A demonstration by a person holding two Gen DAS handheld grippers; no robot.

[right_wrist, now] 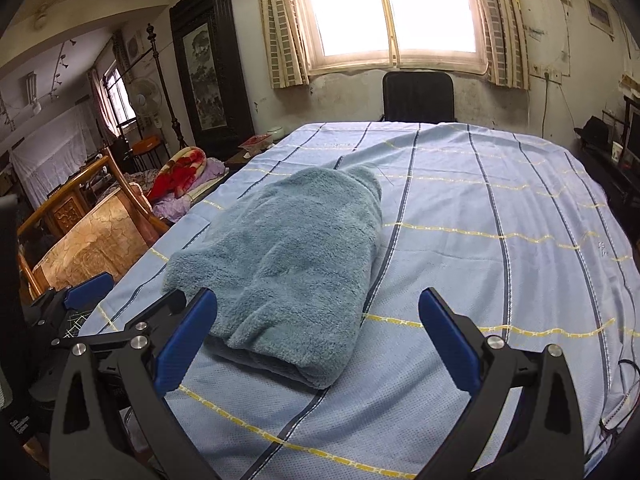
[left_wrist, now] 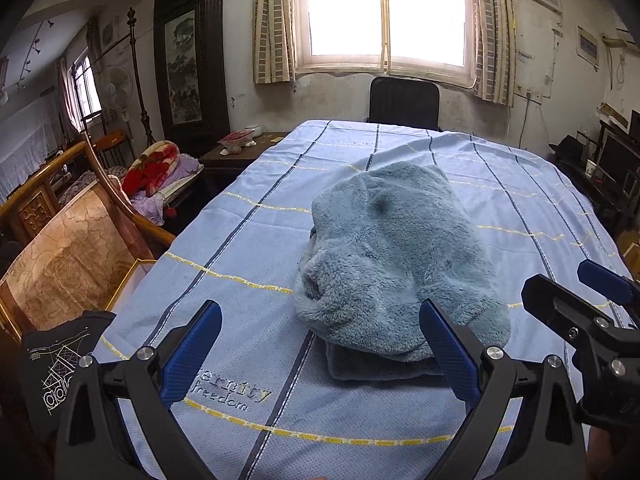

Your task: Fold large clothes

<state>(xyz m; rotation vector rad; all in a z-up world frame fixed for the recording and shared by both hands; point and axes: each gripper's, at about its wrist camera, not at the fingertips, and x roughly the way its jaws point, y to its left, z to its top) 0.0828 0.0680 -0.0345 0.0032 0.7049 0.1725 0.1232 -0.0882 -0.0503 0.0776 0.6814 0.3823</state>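
While both grippers hover above the near edge of the tabletop, a fluffy blue-green fleece garment [left_wrist: 394, 256] lies folded into a thick bundle on the light blue striped sheet [left_wrist: 248, 236] that covers it, roughly midway across and nearer the near edge than the far one. The left gripper [left_wrist: 320, 354] has its blue-padded fingers [left_wrist: 192, 354] spread wide and holds nothing; its right finger overlaps the bundle's near end in the left wrist view, though whether they touch cannot be told. The right gripper [right_wrist: 318, 342] is likewise spread wide and empty, with the bundle just ahead of its left finger. A black chair [right_wrist: 418, 96] stands beyond the far edge, below a bright window [right_wrist: 394, 8].
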